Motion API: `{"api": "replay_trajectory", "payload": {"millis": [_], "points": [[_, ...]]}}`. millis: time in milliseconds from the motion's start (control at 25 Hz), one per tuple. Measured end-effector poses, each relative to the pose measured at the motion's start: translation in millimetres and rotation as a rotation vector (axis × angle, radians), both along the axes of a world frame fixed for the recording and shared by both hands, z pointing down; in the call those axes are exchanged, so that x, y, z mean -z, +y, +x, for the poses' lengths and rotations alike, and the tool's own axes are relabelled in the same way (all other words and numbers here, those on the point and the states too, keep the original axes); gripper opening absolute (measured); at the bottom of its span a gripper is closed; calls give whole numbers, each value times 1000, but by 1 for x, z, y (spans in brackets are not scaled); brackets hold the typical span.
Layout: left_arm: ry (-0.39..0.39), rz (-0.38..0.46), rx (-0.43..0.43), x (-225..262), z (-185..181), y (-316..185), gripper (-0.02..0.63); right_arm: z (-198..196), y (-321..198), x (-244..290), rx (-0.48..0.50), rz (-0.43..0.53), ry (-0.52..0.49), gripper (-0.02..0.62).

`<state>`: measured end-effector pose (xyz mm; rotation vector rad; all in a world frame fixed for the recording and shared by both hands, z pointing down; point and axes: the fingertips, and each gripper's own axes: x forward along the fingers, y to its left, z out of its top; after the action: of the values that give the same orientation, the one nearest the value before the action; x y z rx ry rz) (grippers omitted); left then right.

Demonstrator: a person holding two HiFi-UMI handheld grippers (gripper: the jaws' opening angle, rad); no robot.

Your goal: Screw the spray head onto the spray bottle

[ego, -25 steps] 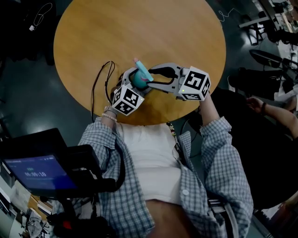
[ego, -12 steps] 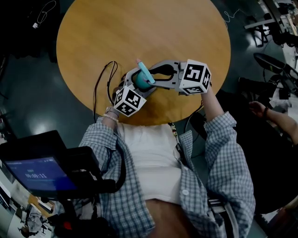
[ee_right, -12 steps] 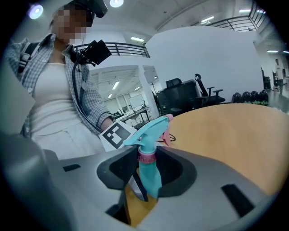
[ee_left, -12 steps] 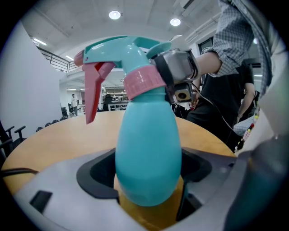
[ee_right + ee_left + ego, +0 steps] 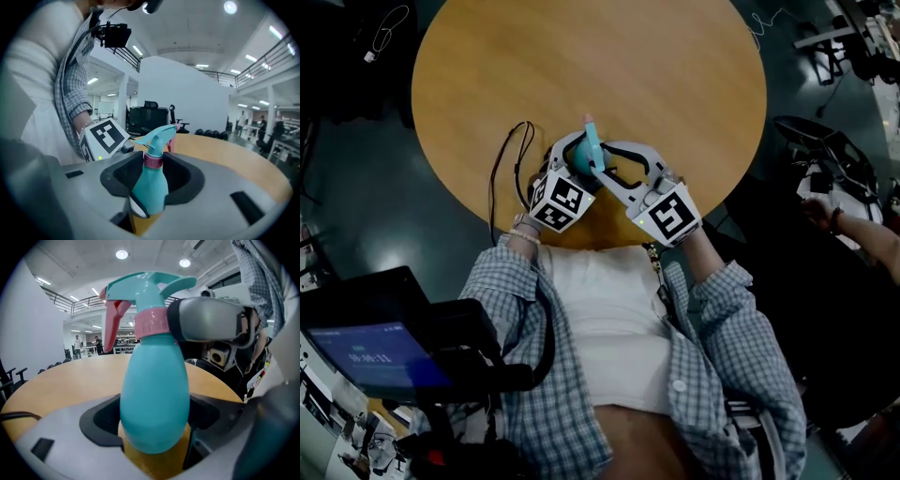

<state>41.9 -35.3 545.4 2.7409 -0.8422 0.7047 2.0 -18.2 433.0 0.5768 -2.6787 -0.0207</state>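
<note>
A teal spray bottle (image 5: 576, 165) stands upright near the front edge of the round wooden table (image 5: 628, 75). My left gripper (image 5: 572, 157) is shut on its rounded body (image 5: 154, 399). On the neck sits the teal spray head (image 5: 145, 284), with a pink trigger (image 5: 111, 324) and a pink collar (image 5: 153, 160). From the near right, my right gripper (image 5: 598, 165) reaches in, and its jaws are shut on that collar; one grey finger (image 5: 206, 322) shows against it in the left gripper view. In the head view the nozzle (image 5: 590, 127) points away from me.
A black cable (image 5: 502, 169) loops on the table just left of the left gripper. My torso is close against the table's near edge. A screen on a stand (image 5: 366, 352) sits at lower left. Another person's hand (image 5: 820, 214) is off to the right.
My right gripper has swung from the bottle's right side round to its near side, and the spray head's nozzle has turned with it. The left gripper and bottle have barely moved.
</note>
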Motion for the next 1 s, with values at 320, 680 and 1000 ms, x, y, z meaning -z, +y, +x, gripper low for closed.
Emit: {"api": "replay_trajectory", "payload": {"millis": [320, 680, 1000], "points": [[5, -12, 20, -2, -3, -5, 410, -1, -5, -2, -366, 131, -47, 121], [4, -8, 15, -2, -5, -4, 410, 1, -2, -1, -169, -20, -68, 123], [0, -5, 11, -2, -4, -4, 408, 0, -5, 0, -3, -182, -123, 123]]}}
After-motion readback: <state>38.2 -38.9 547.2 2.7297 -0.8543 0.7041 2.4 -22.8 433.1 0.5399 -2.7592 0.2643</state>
